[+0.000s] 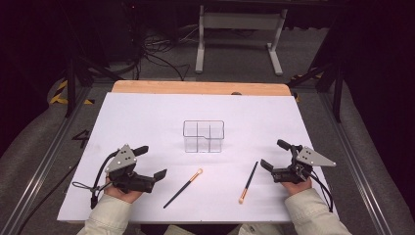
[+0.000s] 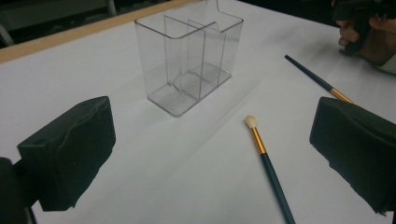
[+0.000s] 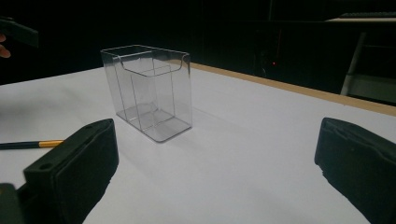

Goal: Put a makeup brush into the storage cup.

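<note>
Table (image 1: 147, 112) covered in white has a clear plastic divided organizer box (image 1: 203, 136) upright mid-table; two dark-handled makeup brushes with gold ferrules (image 1: 183, 188) (image 1: 248, 182) lie flat nearer the front edge; left gripper (image 1: 149, 162) and right gripper (image 1: 275, 154) sit by the front corners, jaws wide, holding nothing.

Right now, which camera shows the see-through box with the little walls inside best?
The left gripper view: the clear box stands close, seen from above its rim, so its inner dividers show plainly. The right gripper view shows it close too, but side-on, with the dividers overlapping. The high view shows it small at the table's middle.
</note>
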A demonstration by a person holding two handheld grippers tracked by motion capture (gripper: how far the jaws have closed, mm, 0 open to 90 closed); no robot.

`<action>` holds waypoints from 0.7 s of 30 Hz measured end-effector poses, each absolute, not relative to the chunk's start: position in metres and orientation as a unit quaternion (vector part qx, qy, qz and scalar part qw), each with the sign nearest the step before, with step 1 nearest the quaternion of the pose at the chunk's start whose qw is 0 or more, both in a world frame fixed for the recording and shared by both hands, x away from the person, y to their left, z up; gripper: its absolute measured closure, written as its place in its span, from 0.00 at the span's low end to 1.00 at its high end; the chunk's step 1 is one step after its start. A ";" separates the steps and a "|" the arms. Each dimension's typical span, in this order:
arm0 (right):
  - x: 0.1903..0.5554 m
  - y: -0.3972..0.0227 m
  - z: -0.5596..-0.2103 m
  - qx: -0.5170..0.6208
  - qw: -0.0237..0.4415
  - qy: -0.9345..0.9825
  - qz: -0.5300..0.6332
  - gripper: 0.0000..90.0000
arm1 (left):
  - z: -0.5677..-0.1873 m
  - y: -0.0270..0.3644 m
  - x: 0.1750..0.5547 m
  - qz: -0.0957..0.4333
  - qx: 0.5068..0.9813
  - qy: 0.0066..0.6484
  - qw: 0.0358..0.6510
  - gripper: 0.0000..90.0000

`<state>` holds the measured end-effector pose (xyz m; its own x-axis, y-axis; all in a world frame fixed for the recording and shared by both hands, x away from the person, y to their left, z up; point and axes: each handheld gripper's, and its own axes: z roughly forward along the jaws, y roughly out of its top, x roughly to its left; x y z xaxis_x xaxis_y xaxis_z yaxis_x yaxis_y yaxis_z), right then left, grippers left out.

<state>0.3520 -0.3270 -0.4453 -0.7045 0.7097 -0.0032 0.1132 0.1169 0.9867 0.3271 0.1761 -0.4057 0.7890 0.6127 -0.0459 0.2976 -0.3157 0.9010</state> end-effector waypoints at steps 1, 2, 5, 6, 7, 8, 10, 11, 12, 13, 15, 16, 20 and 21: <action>0.352 -0.327 -0.445 0.292 0.249 0.704 0.597 0.00 | -0.404 0.173 0.327 0.148 0.803 0.288 0.501 0.01; 0.352 -0.327 -0.445 0.293 0.250 0.704 0.596 0.00 | -0.402 0.169 0.328 0.139 0.809 0.288 0.494 0.01; 0.352 -0.327 -0.445 0.293 0.251 0.704 0.597 0.00 | -0.398 0.161 0.329 0.130 0.824 0.282 0.474 0.02; 0.352 -0.327 -0.445 0.293 0.250 0.705 0.596 0.00 | -0.398 0.158 0.329 0.126 0.830 0.281 0.465 0.02; 0.352 -0.327 -0.445 0.294 0.250 0.705 0.595 0.00 | -0.397 0.154 0.330 0.121 0.837 0.279 0.455 0.02; 0.352 -0.327 -0.445 0.296 0.248 0.704 0.596 0.00 | -0.396 0.151 0.330 0.118 0.842 0.275 0.449 0.01; 0.352 -0.327 -0.446 0.298 0.247 0.704 0.596 0.00 | -0.397 0.147 0.330 0.111 0.846 0.276 0.441 0.01; 0.353 -0.327 -0.446 0.299 0.241 0.705 0.596 0.00 | -0.396 0.143 0.330 0.105 0.851 0.275 0.434 0.01; 0.353 -0.327 -0.446 0.302 0.238 0.704 0.598 0.00 | -0.396 0.140 0.330 0.099 0.855 0.275 0.428 0.01; 0.353 -0.327 -0.446 0.302 0.237 0.704 0.598 0.00 | -0.396 0.139 0.331 0.097 0.858 0.275 0.423 0.02; 0.353 -0.327 -0.447 0.304 0.236 0.704 0.597 0.00 | -0.395 0.137 0.332 0.092 0.862 0.275 0.416 0.03; 0.353 -0.327 -0.447 0.305 0.235 0.704 0.597 0.00 | -0.394 0.135 0.333 0.088 0.864 0.279 0.410 0.04; 0.353 -0.327 -0.447 0.308 0.235 0.704 0.595 0.00 | -0.395 0.133 0.337 0.076 0.869 0.289 0.394 0.05; 0.353 -0.327 -0.447 0.308 0.235 0.704 0.595 0.00 | -0.395 0.132 0.337 0.073 0.869 0.292 0.392 0.05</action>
